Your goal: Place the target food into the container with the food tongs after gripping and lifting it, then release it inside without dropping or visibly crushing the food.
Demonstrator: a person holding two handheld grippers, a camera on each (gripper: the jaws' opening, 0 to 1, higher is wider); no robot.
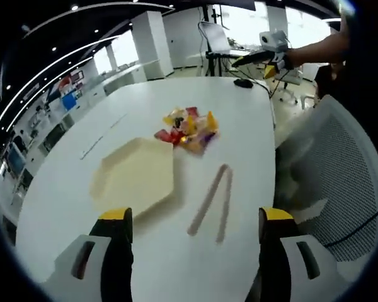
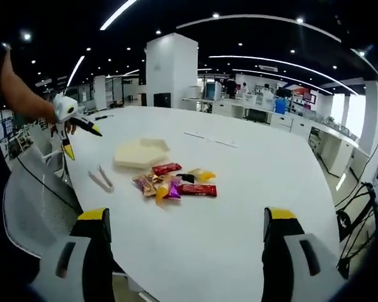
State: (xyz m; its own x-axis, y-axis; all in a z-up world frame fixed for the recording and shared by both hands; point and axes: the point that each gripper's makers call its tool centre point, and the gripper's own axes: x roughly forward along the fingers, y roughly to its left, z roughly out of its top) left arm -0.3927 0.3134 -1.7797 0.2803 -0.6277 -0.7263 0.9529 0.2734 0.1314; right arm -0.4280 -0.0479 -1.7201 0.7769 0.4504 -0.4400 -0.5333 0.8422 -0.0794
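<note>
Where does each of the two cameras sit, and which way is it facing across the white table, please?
Left gripper view: rides the left gripper, jaws apart, looking over the container and tongs toward the snack pile; right gripper at far edge.
Right gripper view: rides the right gripper, facing the opposite way; a person's arm holds the left gripper.
Shared: table, container, tongs, snacks.

A white table carries a beige container, tongs and wrapped snacks.
</note>
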